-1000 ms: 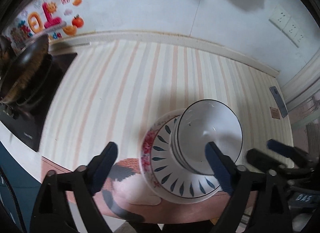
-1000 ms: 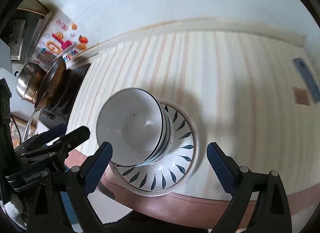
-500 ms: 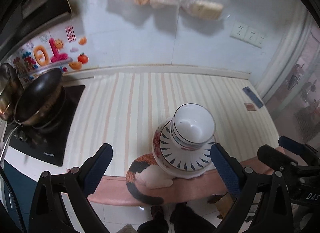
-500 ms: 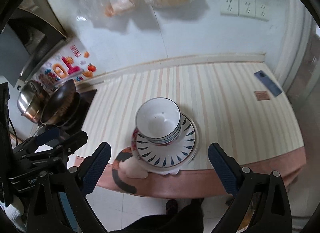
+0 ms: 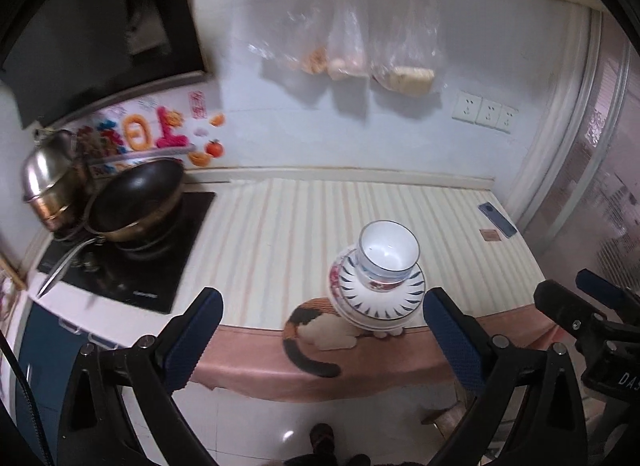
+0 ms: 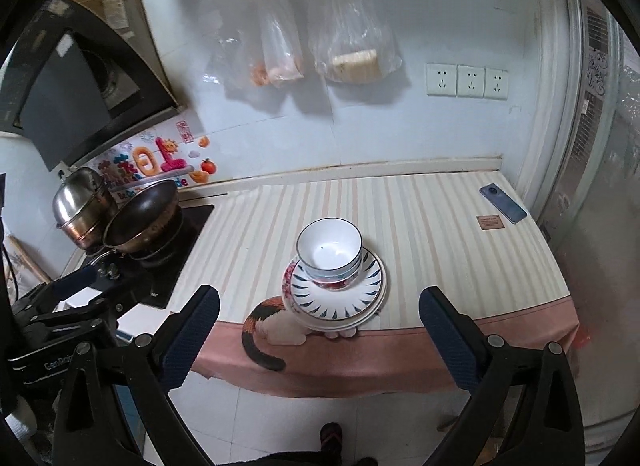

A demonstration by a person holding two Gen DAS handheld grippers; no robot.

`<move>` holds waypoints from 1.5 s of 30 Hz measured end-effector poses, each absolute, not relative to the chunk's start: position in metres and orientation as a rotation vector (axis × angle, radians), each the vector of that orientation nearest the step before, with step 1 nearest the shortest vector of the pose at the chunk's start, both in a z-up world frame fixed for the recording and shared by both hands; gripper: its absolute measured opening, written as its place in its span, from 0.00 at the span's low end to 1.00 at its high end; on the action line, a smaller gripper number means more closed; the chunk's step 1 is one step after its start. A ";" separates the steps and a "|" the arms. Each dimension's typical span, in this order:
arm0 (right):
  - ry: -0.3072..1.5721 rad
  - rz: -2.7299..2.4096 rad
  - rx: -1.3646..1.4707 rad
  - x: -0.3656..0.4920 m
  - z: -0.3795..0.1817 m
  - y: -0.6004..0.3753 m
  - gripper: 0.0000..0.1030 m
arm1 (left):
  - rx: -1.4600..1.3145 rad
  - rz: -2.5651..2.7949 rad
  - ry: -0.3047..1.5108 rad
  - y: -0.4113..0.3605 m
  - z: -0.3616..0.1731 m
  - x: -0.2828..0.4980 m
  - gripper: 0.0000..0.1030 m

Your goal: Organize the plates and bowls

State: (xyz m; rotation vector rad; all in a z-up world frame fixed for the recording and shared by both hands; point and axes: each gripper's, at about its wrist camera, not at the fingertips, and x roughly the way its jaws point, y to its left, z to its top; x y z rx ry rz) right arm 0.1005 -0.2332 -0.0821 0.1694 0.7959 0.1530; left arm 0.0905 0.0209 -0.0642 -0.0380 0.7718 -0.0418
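Both the left gripper and right gripper, spread wide, have drawn back from the stacked bowls.

White bowl tops a white, dark-blue-leaf-rimmed plate; beneath the plate, cream-peach striped cloth, perhaps calico-cat printed.

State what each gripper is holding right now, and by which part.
Nothing is held. The left gripper and right gripper are both open, well back from the stacked bowls on the plates.

Only the stacked bowls interrupt the striped counter right of the wok.
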 end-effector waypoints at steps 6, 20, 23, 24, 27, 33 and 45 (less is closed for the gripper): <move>0.763 0.158 0.152 0.064 -0.071 -0.239 0.99 | -0.052 0.020 0.734 0.025 -0.052 0.046 1.00; 0.725 0.176 0.128 0.018 -0.059 -0.251 1.00 | -0.025 0.075 0.689 0.014 -0.046 0.002 1.00; 0.721 0.172 0.121 0.017 -0.058 -0.252 1.00 | -0.027 0.076 0.691 0.013 -0.047 0.000 1.00; 0.720 0.170 0.120 0.017 -0.058 -0.252 1.00 | -0.027 0.077 0.692 0.012 -0.047 -0.001 1.00; 0.721 0.167 0.118 0.017 -0.058 -0.254 1.00 | -0.023 0.078 0.699 0.009 -0.047 -0.002 1.00; 0.715 0.158 0.116 0.018 -0.059 -0.255 1.00 | -0.026 0.076 0.696 0.011 -0.048 -0.001 1.00; 0.726 0.149 0.117 0.023 -0.064 -0.260 1.00 | -0.026 0.074 0.697 0.014 -0.049 0.003 1.00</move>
